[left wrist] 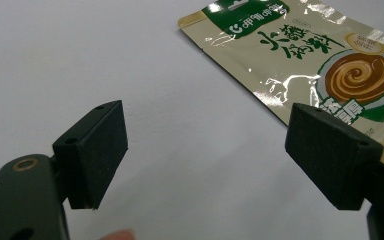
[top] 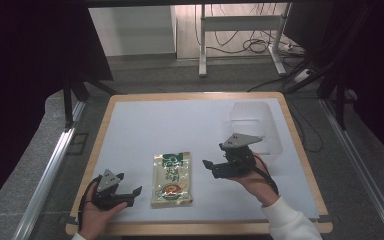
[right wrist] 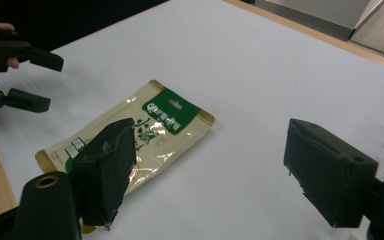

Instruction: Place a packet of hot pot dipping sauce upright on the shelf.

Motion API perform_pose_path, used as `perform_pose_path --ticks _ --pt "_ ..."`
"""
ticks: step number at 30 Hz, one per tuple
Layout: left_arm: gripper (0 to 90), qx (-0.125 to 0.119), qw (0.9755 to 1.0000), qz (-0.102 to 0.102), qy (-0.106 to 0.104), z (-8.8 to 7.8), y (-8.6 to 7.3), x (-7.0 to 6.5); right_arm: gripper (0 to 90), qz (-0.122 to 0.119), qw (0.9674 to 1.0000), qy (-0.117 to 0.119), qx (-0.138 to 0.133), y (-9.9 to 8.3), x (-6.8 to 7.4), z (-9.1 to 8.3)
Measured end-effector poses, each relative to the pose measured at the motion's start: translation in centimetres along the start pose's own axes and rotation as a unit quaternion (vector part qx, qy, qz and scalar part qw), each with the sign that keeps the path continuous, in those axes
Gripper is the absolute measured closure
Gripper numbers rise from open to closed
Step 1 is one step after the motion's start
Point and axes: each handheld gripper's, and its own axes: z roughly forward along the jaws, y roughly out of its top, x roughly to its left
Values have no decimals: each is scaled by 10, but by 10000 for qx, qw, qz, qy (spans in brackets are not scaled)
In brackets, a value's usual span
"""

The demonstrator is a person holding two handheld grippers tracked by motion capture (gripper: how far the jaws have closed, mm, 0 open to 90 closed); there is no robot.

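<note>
A flat, glossy cream-and-green foil pouch (top: 171, 179) lies on the white-topped bench (top: 180, 125). The left claw (top: 130, 196), spread, sits just beside it; the right claw (top: 211, 167), spread, hovers near its other side.

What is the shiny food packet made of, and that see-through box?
The sauce packet looks like glossy plastic or foil film: it lies flat, crinkles and throws bright glints. The clear box seems thin, transparent plastic, since the white tabletop shows through its walls. Neither material is certain from looks alone.
</note>
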Motion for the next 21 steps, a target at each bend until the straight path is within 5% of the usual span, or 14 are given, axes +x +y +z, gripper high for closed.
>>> perform_pose_path --ticks 21 --pt "172 21 10000 24 9 1 0 -1 197 -96 9998 190 48 31 -1 29"
